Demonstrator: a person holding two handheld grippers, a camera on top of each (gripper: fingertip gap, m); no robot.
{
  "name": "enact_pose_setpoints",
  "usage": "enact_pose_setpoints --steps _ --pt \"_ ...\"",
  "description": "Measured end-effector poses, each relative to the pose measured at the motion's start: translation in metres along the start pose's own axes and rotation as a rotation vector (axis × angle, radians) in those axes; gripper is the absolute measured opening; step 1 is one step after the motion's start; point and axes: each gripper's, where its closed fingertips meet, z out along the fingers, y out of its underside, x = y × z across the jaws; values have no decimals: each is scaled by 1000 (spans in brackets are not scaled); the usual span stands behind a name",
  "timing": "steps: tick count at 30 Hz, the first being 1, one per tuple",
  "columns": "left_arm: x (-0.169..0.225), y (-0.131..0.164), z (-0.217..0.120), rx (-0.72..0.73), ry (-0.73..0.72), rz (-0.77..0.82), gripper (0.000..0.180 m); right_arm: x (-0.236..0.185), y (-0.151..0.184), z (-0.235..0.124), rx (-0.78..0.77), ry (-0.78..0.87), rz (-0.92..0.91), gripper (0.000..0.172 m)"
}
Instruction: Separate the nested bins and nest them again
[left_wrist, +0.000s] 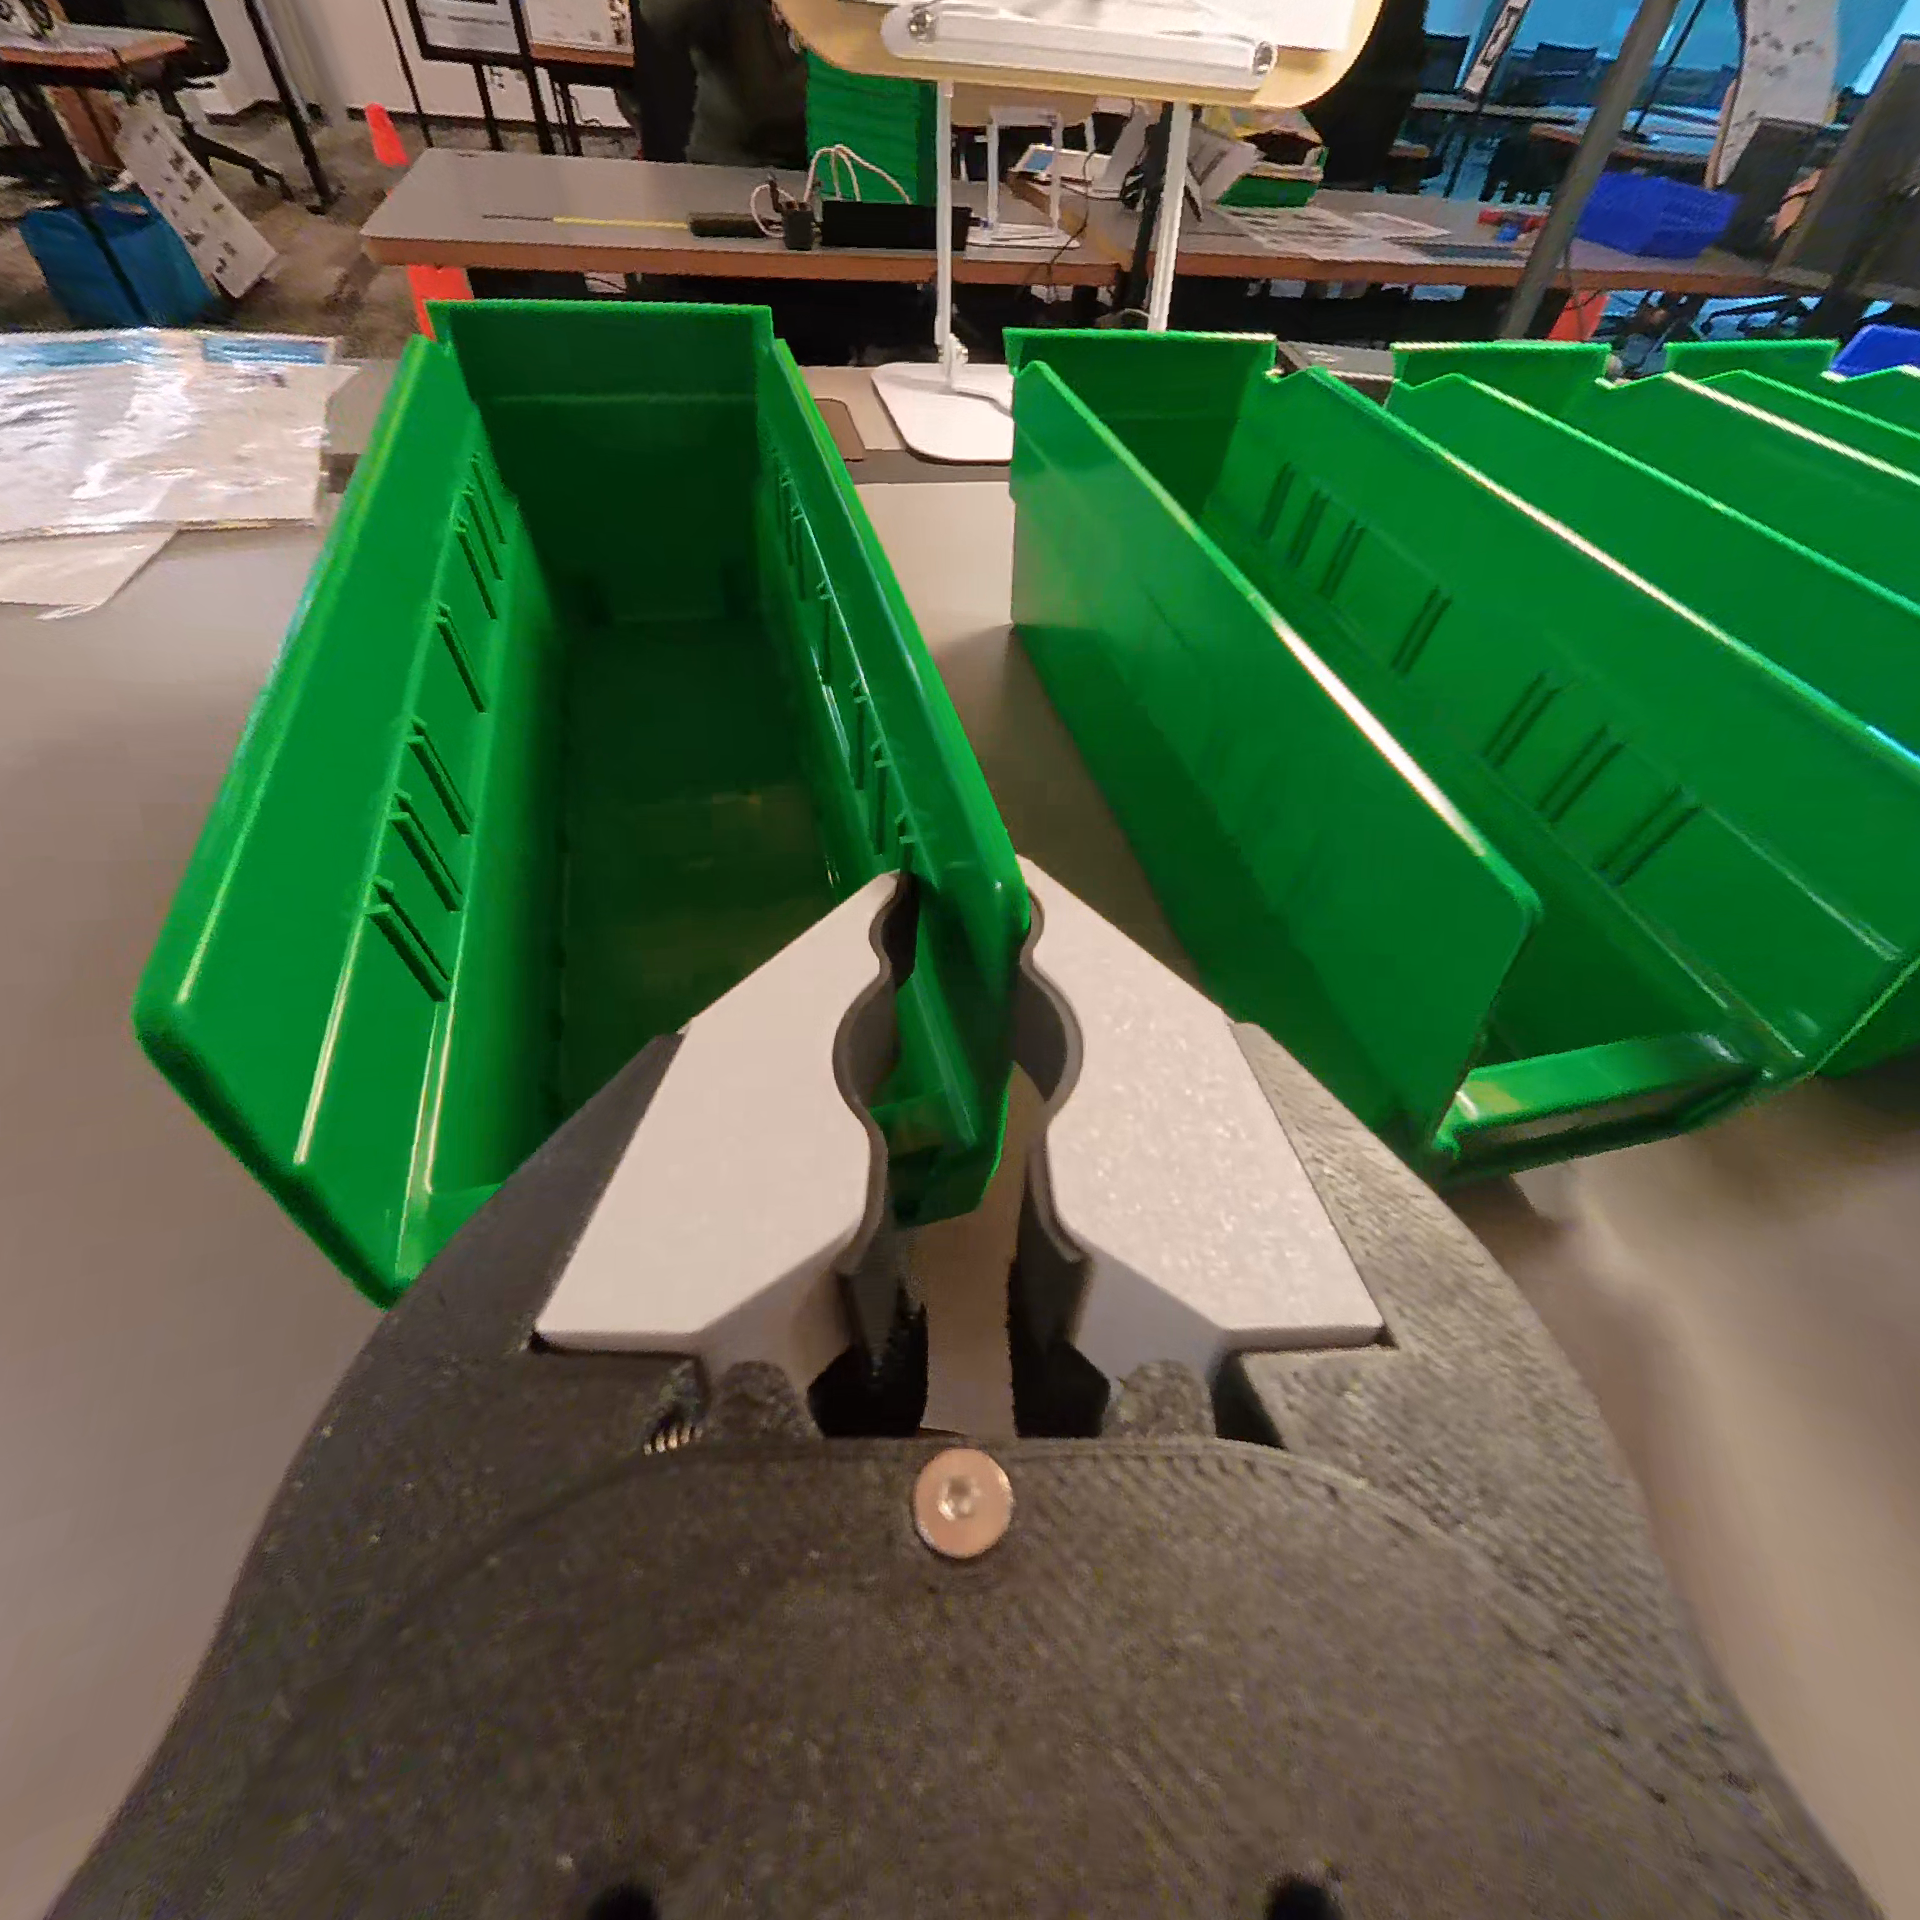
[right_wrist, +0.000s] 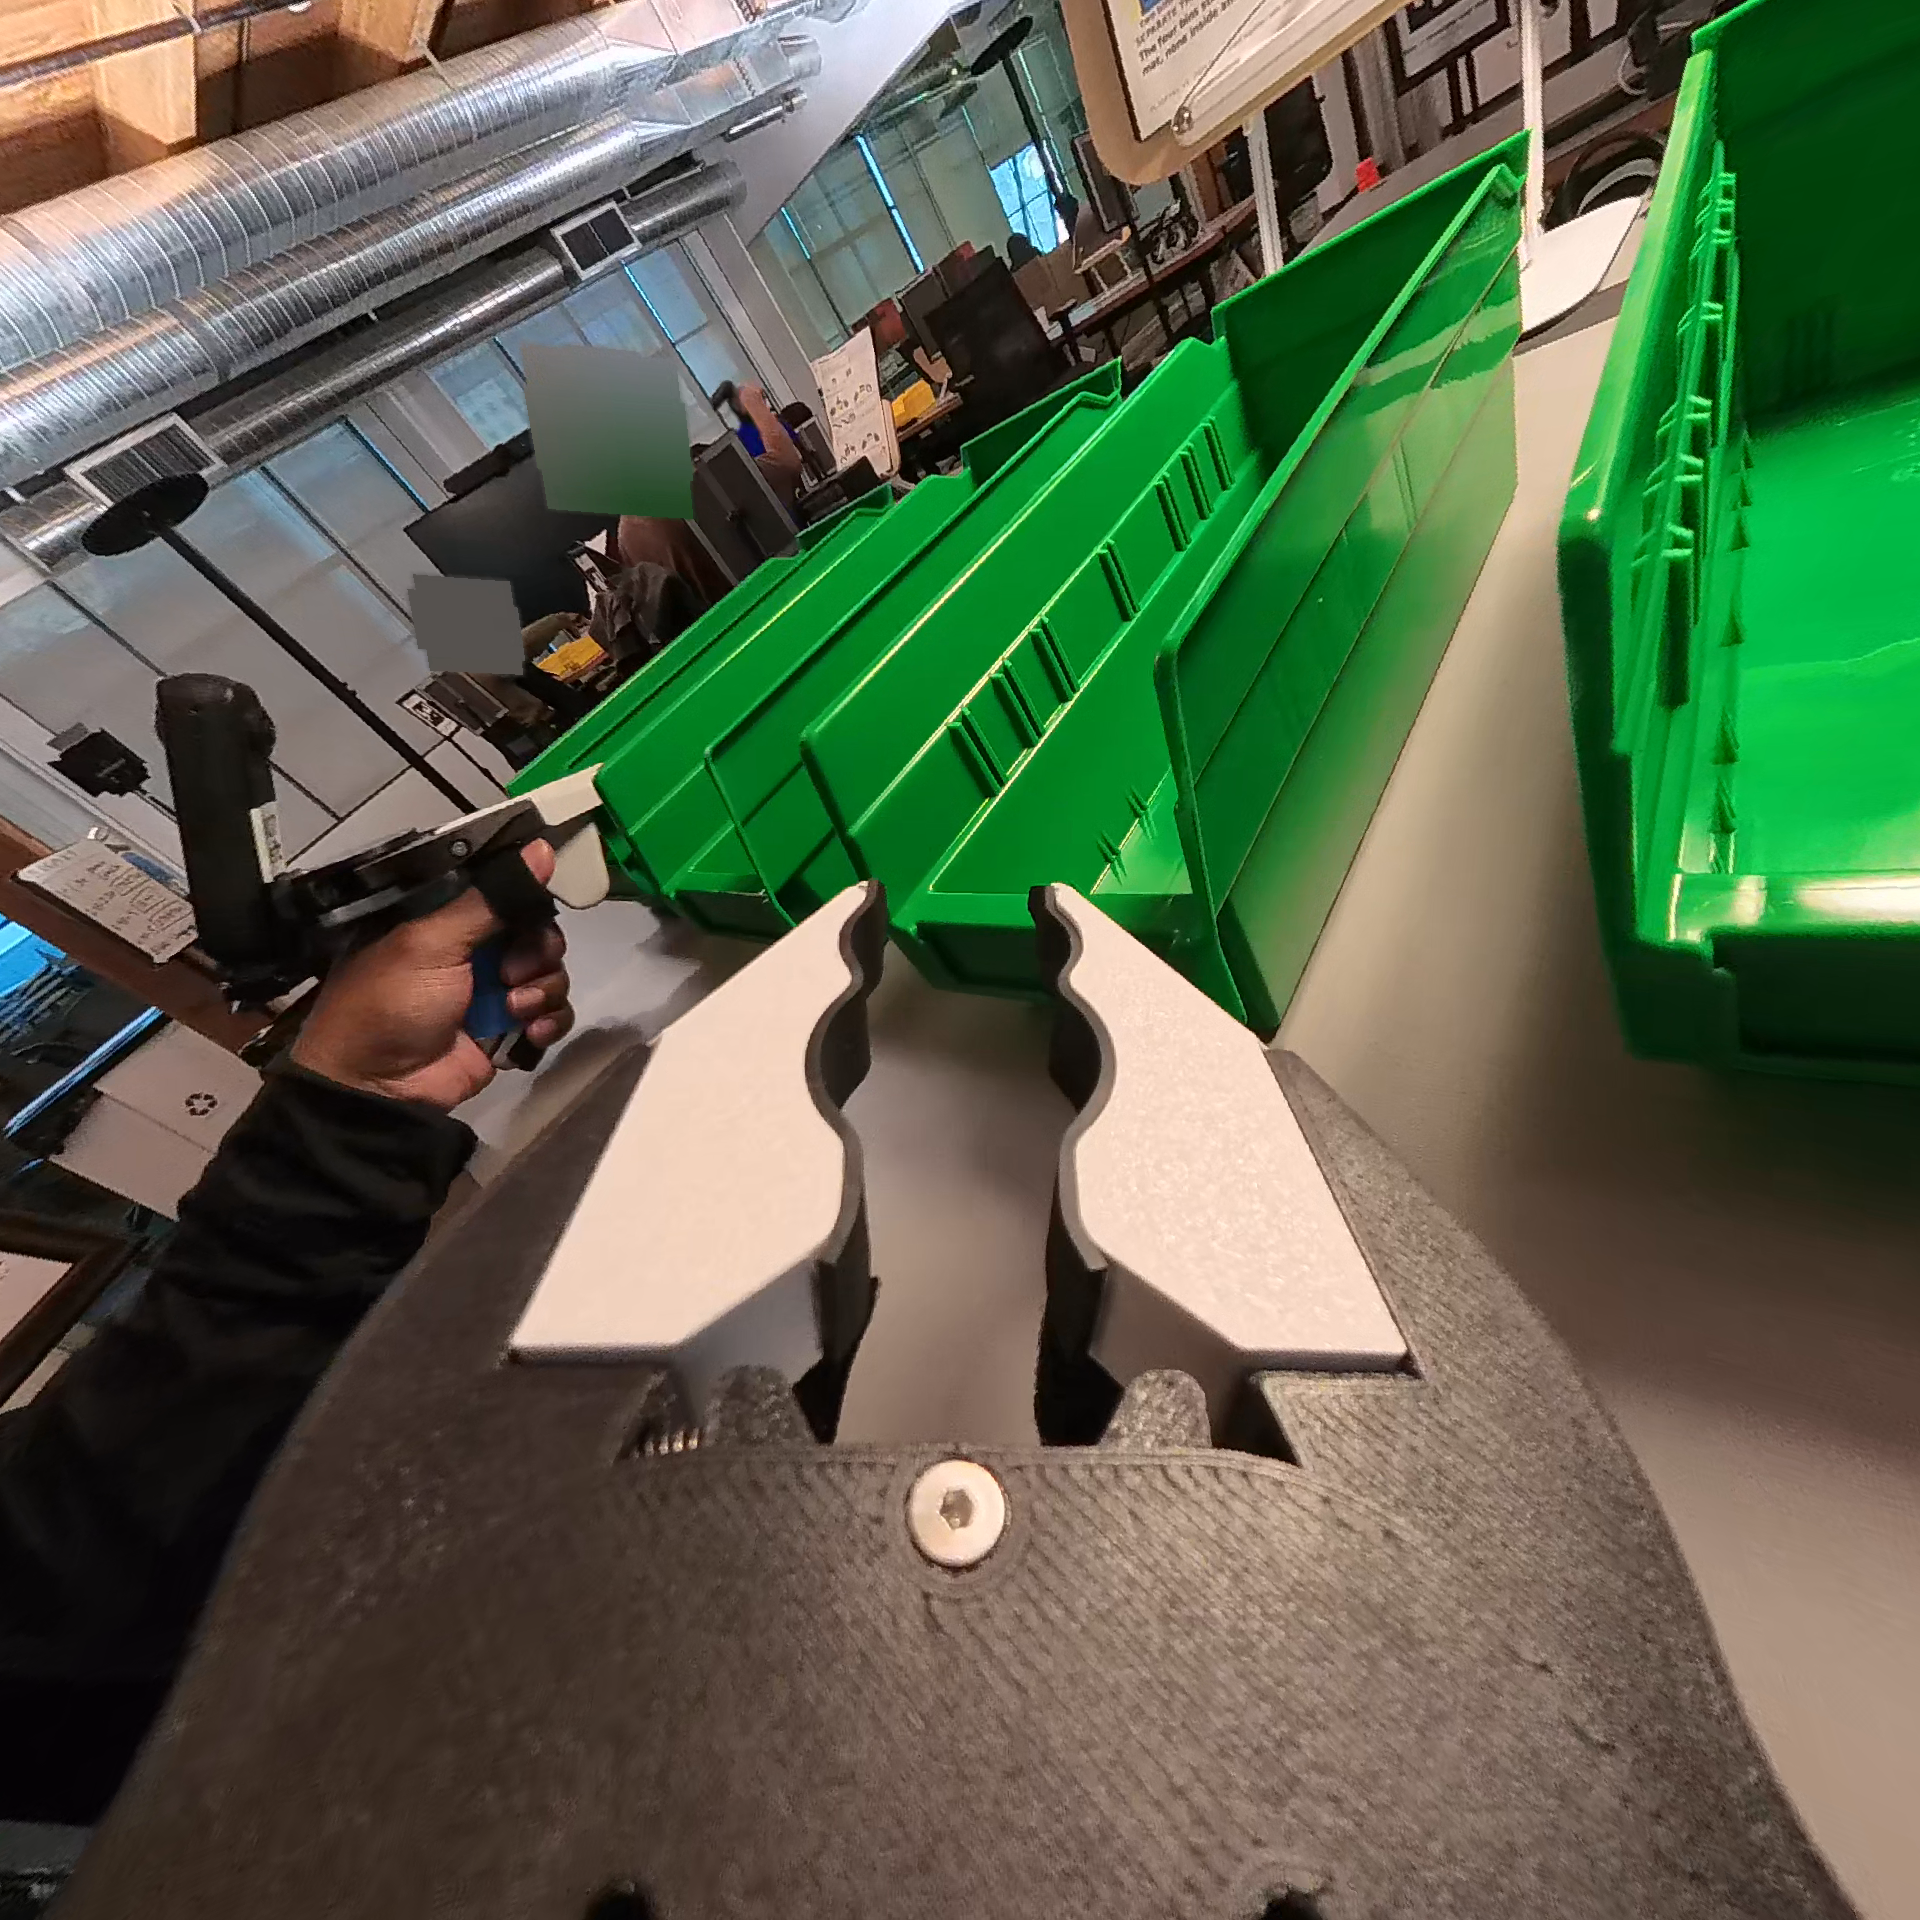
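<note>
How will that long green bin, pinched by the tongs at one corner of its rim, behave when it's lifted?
The green bin is empty and thin-walled, so it is probably light. It is long, and the left tongs clamp only a near corner of its rim, so the far end will likely sag or swing. Its glossy plastic may slip between the pads.

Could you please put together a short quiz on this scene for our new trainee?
1. True or false: the right gripper is holding something.
2. What colour are the bins on the table?
3. Which part of its bin does the left gripper clamp? A) side wall B) floor C) back wall

Key: 1 false, its fingers stand open on nothing; 2 green; 3 A.
</note>
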Motion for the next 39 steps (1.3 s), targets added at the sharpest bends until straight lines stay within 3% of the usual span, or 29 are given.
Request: enact_pose_setpoints --steps 4,10,19,24,26,31,35,39 --pt "11 -1 -6 14 59 -5 17 0 0 0 -3 -5 5 28" --pt "27 -21 -42 172 132 -1 50 -2 0 -1 5 -13 -6 29" --pt "40 -8 -72 235 233 -31 58 -11 -12 -11 49 -41 -46 44" --pt "37 -6 -70 219 224 -49 56 -11 -54 -37 83 16 -154 56" --pt "35 -6 -66 208 202 -53 56 -1 -79 -47 73 92 -216 69" --pt "29 -14 -55 152 153 -87 57 56 -132 -49 -133 392 -371 118" --pt "32 -28 -47 174 143 -99 61 98 -141 -30 -417 513 -386 157" --pt "45 -18 -35 148 191 -114 73 127 -131 -6 -606 492 -282 158"
